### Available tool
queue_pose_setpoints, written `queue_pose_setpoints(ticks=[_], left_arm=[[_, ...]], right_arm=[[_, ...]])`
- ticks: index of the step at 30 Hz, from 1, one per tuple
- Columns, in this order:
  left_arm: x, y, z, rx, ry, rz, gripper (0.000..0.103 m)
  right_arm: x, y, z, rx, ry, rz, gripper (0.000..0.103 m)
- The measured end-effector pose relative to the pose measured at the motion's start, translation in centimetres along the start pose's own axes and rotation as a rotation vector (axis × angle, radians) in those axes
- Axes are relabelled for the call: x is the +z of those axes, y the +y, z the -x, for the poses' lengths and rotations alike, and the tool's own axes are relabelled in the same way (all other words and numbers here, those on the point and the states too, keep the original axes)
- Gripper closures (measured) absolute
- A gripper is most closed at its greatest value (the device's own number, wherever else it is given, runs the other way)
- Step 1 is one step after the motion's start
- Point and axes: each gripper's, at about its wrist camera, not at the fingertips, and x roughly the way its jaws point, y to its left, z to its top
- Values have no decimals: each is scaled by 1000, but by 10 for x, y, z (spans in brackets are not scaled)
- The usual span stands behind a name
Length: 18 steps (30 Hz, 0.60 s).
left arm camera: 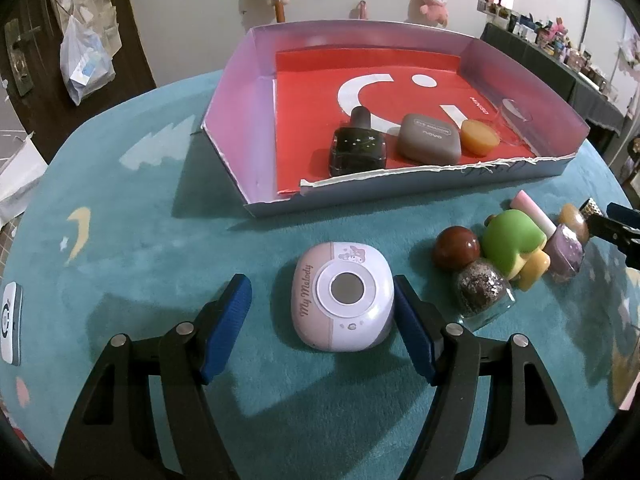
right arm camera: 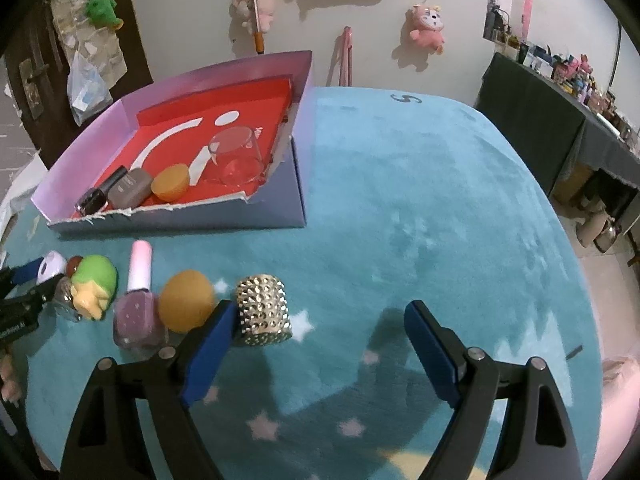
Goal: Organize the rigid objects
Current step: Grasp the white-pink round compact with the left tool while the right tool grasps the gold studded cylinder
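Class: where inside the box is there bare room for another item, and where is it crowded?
Free: the red floor behind the dark square bottle, toward the back wall. Crowded: the torn front edge, where that bottle, the grey compact, orange puck and clear glass line up.

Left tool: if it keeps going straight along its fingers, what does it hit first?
Probably the pink-and-white My Melody case, lying between the left tool's fingers. One pad looks near or against it; the other stands off. Beyond is the teal mat.
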Motion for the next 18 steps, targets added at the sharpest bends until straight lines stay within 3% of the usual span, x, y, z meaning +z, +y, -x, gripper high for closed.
queue_pose_setpoints(ticks=[4,7,9,12,17,18], left_arm=[[1,0,-1,-2,-2,1,33],[3,1,-3,-13,3,5,35],[4,0,-3,-33,7,4,40],[5,-4,-1,-59,7,-19,57],[6,-5,3,-77,7,-14,57],[7,-4,6,-85,3,-10,57]], right_arm=[[-1,1,-2,7,9,17,16],[0,7,-5,13,8,41,22],[1,11,-8,18,10,62,25],[1,14,-10,6,-1,74,32],[2,16,-4,58,-15,68,76],[3,15,-3,68,-16,64,76]])
